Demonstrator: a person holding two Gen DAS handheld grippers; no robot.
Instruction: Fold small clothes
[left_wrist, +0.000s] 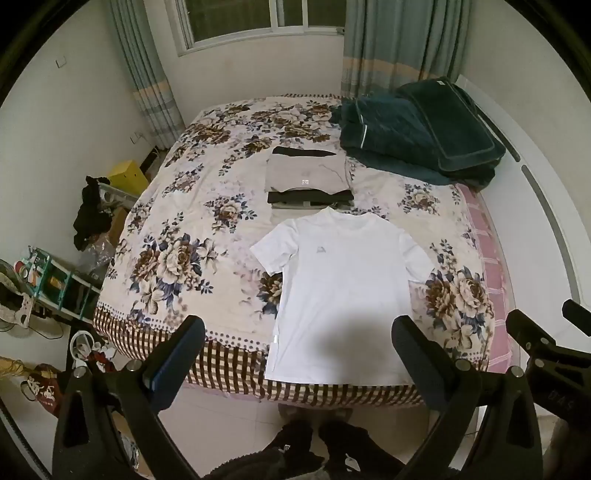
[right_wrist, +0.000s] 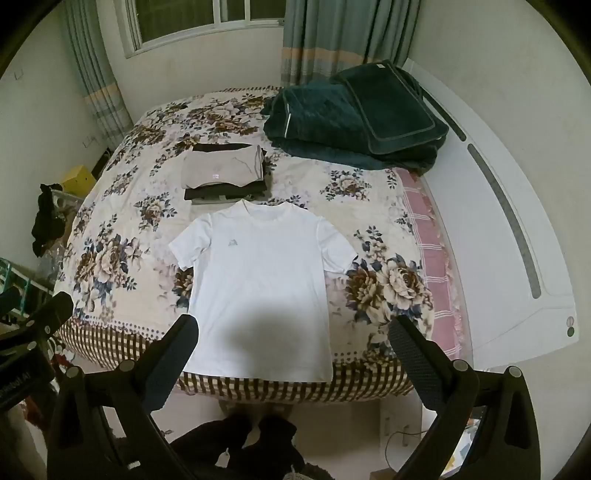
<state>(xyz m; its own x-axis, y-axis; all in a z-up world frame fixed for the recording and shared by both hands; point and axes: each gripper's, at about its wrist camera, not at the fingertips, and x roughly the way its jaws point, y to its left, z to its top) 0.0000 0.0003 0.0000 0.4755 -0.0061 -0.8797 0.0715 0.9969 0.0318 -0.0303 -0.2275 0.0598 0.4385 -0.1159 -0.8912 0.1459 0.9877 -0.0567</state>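
A white T-shirt lies flat and spread out, front up, on the floral bedspread, its hem at the near edge of the bed. It also shows in the right wrist view. Behind it sits a stack of folded clothes, beige on top of dark pieces, also in the right wrist view. My left gripper is open and empty, held above the shirt's hem. My right gripper is open and empty, likewise above the hem. The right gripper's body shows at the left wrist view's right edge.
A dark green quilt and pillow lie at the bed's far right, also in the right wrist view. A white headboard runs along the right. Shelves and clutter stand left of the bed. The floor is below.
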